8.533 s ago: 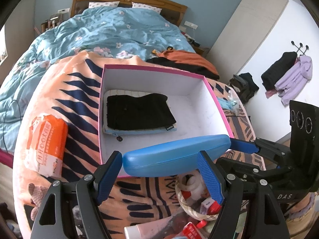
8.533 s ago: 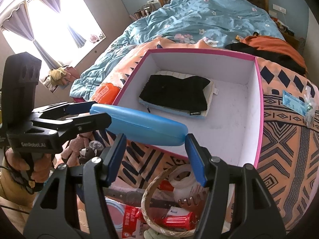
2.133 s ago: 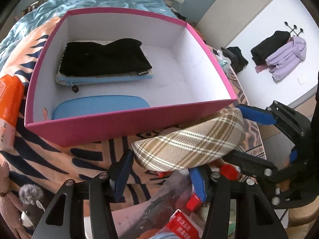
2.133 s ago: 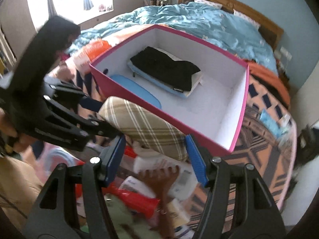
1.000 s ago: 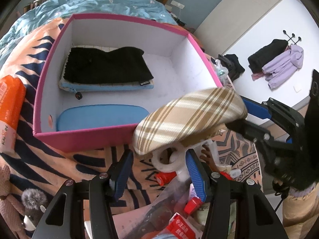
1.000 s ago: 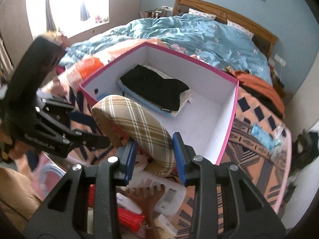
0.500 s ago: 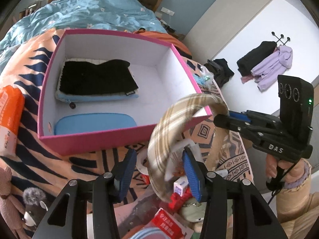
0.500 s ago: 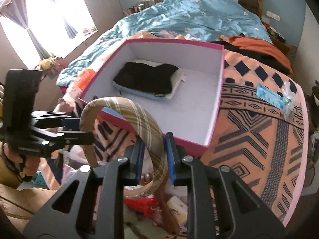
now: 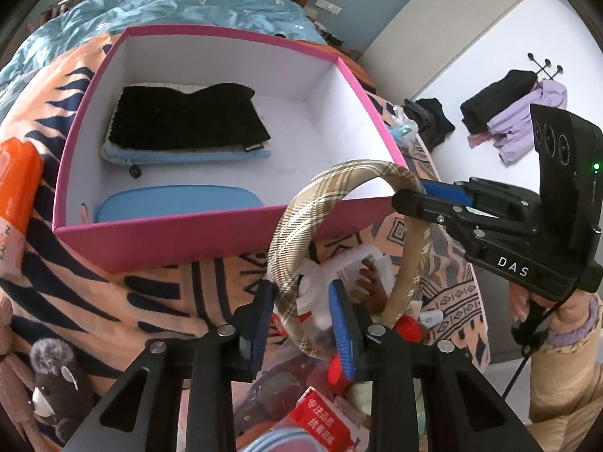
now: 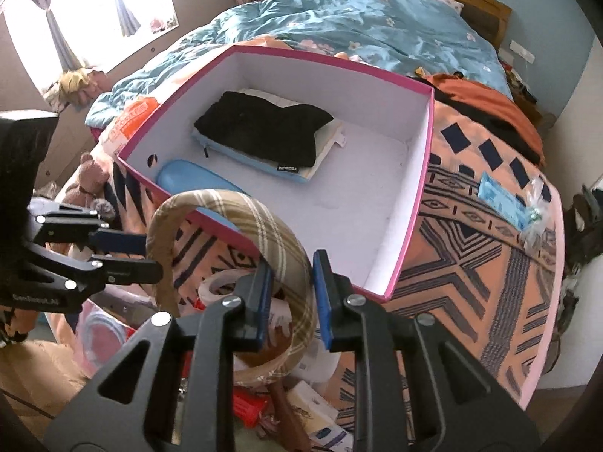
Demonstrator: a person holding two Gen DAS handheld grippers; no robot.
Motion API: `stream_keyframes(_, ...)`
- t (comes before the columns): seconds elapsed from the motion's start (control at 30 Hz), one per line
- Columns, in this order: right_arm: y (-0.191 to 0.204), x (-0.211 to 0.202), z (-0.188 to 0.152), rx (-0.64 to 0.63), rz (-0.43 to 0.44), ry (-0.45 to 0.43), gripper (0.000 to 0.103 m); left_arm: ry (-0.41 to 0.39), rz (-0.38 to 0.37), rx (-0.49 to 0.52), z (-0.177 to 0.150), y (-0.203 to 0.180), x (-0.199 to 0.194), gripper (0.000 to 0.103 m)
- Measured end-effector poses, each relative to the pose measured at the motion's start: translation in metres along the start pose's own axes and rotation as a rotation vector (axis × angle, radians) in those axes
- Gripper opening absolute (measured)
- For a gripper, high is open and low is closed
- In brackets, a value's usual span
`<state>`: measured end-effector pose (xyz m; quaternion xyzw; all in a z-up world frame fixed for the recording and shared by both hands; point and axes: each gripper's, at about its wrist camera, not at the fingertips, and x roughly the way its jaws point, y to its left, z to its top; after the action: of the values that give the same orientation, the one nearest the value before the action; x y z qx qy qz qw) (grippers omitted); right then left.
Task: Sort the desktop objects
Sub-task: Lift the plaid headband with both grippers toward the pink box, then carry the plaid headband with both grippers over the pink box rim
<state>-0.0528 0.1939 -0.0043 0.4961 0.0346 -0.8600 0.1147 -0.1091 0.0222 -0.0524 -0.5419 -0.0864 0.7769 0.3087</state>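
Both grippers (image 9: 301,316) (image 10: 290,293) pinch the headband (image 9: 301,226), jaws nearly closed, just before the box (image 9: 188,241); next, lift it inside.

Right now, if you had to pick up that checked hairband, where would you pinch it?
Pinch the plaid headband across its thin curved band, near one end of the arc, coming from the side so the pads squeeze its flat faces. It is a narrow open hoop, so the middle gives nothing to grab. Here the left gripper and right gripper each straddle an end.
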Motion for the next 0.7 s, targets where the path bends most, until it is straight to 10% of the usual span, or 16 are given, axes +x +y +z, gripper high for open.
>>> stream_keyframes(0.2, -0.007, -0.012, -0.008, 0.081, 0.026, -0.039, 0.040, 0.020, -0.002, -0.022, -0.002, 0.005, 0.006, 0.029)
stream_keyframes(0.7, -0.015, -0.005, -0.053, 0.252, 0.092, -0.018, 0.033, 0.031, 0.003, -0.030, -0.004, 0.005, 0.006, 0.029)
